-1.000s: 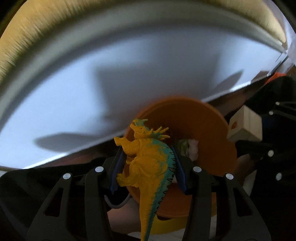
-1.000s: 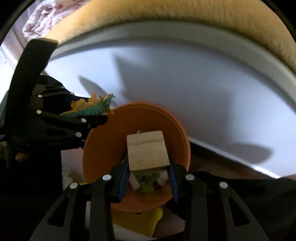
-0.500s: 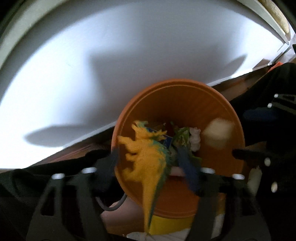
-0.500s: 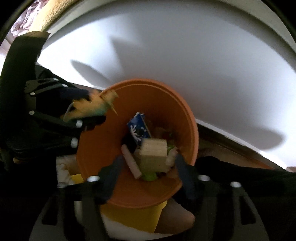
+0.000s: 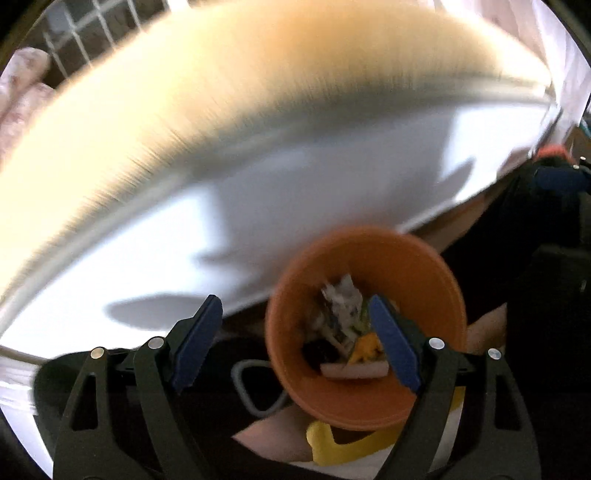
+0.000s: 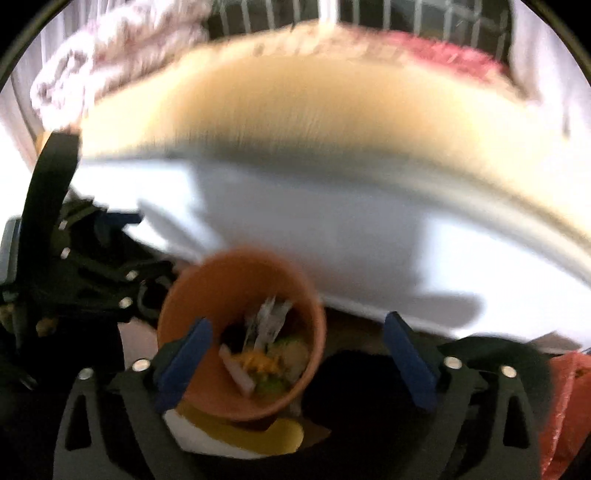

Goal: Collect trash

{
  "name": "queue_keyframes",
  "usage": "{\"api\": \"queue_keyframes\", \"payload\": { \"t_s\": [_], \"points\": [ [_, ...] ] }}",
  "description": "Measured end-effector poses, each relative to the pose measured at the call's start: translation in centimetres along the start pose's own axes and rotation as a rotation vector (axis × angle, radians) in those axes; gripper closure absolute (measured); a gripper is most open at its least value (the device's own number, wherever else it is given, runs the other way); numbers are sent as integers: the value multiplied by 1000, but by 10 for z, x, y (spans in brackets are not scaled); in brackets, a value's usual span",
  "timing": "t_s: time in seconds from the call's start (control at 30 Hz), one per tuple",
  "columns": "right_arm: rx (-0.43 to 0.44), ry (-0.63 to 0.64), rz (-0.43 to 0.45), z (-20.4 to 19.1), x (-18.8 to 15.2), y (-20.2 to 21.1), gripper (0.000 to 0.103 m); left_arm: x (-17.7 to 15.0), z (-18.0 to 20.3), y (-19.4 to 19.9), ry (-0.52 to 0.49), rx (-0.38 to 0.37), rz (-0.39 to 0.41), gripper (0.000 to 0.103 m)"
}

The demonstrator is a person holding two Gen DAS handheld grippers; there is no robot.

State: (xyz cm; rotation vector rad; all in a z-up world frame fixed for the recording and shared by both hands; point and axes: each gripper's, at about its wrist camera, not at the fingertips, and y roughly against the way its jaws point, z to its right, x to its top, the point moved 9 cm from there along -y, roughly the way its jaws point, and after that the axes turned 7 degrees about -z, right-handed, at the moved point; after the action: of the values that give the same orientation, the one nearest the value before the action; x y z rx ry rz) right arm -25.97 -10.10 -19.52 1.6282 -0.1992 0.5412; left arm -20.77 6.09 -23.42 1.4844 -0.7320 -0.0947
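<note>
Tongs on both sides are spread wide and hold nothing: the left gripper [image 5: 295, 345] and the right gripper [image 6: 297, 360] each show a big gap between the blue pads, which suits hands that have no load and can go for the next piece. Just beyond the fingers, low in both views, stands the orange bin [image 5: 365, 328], upright with its mouth up, so things dropped from above fall in. The trash lies at its bottom: a yellow toy [image 5: 365, 347], a pale stick [image 5: 352, 370], crumpled paper [image 5: 341, 299] and something green [image 6: 271, 384], all blurred, so I cannot tell more. Under the bin is a yellow object [image 5: 332, 446] on something white; what it is I cannot say. In the right view the left gripper appears well to the side of the bin, not over it. Behind the bin is a white surface [image 5: 155, 236] with shadows on it, then a tan furry band [image 5: 221, 85], and far back a wire grid [image 6: 424, 18].
</note>
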Motion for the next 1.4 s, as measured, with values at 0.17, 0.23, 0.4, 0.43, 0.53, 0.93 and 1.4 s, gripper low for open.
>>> {"api": "queue_keyframes", "payload": {
  "t_s": [0.17,0.23,0.4,0.43,0.53,0.93,1.4],
  "points": [
    [-78,-57,249,25,60,64,6,37,-30,75,92,68,203,12],
    [-109,-102,332,38,85,85,6,58,-43,102,152,113,284,11],
    [-172,-200,462,50,114,111,6,98,-69,141,315,163,392,9],
    [-199,-224,472,54,120,111,6,102,-73,144,327,172,403,9],
    [-196,-255,484,57,130,110,5,110,-83,150,365,226,425,9],
    [-239,-191,476,35,137,95,6,105,-74,130,376,176,377,9],
    [-231,-220,458,38,135,89,5,104,-68,121,361,159,360,9]
  ]
}}
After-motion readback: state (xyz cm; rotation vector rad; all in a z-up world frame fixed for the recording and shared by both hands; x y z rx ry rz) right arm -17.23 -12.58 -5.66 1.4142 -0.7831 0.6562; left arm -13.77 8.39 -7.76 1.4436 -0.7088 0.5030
